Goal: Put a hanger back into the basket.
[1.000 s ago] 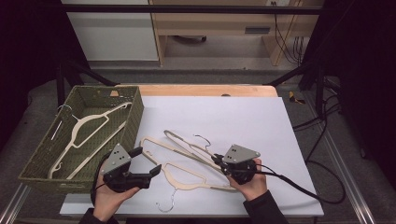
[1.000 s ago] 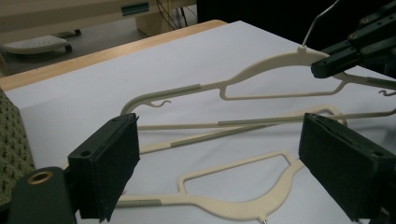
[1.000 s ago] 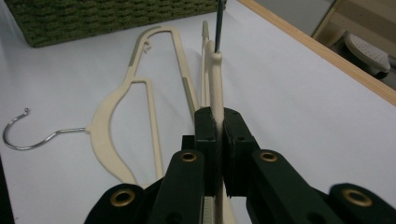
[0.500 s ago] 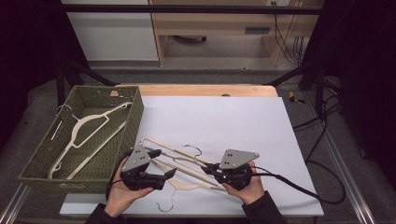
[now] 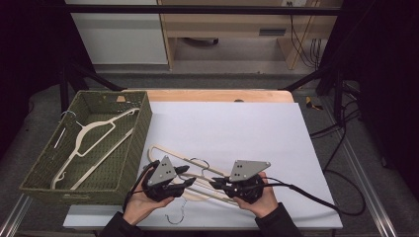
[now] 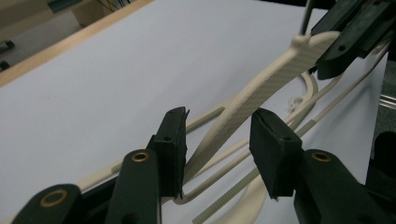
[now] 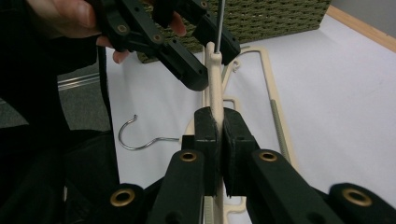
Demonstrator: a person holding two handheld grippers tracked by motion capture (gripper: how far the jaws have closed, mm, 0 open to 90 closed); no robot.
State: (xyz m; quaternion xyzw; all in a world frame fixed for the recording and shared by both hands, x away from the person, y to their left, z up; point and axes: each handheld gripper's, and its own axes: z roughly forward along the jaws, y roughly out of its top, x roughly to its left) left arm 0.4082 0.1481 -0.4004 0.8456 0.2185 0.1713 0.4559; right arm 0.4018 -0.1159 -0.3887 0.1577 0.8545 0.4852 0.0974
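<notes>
White table (image 5: 237, 123), hangers beside the green basket (image 5: 126, 163).
Right gripper (image 7: 218, 125) pinches a cream hanger (image 7: 215, 79); left gripper (image 6: 218, 140) gapes wide around its arm.

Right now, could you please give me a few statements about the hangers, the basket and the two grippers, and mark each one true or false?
1. The right gripper is shut on a cream hanger. True.
2. The left gripper is clamped tight on that hanger. False: its jaws stand open, with the hanger arm passing between them.
3. The green woven basket holds no hangers. False: at least one cream hanger in the basket lies inside it.
4. The basket sits at the left of the table in the high view. True.
5. A loose metal hook lies on the table's white surface beside the grippers. True.
</notes>
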